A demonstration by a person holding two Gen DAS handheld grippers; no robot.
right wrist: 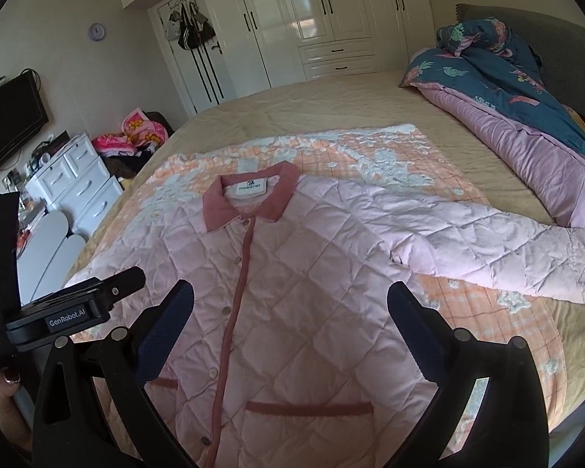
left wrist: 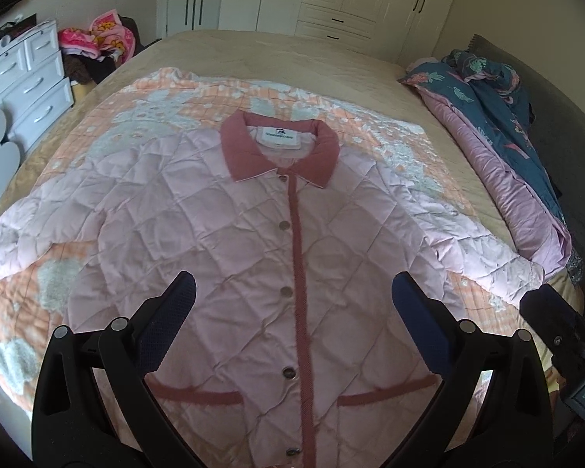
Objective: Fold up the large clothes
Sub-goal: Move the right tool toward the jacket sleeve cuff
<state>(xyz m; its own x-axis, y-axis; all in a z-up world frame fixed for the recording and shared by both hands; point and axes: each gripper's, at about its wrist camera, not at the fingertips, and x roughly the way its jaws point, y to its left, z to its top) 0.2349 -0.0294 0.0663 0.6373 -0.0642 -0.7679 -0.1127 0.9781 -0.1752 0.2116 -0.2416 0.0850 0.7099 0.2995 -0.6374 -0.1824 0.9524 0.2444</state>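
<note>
A pale pink quilted jacket [left wrist: 222, 234] with a darker pink collar, button placket and pocket trims lies flat and buttoned on the bed, collar away from me, both sleeves spread out. It also shows in the right wrist view [right wrist: 292, 273], its right sleeve [right wrist: 499, 253] stretched toward the bed's right side. My left gripper [left wrist: 292, 296] is open and empty, hovering above the jacket's lower front. My right gripper [right wrist: 290, 304] is open and empty above the jacket's lower right front.
The jacket rests on an orange and white blanket [left wrist: 163, 97] over a tan bedspread [right wrist: 331, 101]. A rolled blue and pink duvet [right wrist: 526, 117] lies along the bed's right side. White drawers [left wrist: 27, 82] and piled clothes [left wrist: 101, 39] stand at the left, wardrobes [right wrist: 312, 11] behind.
</note>
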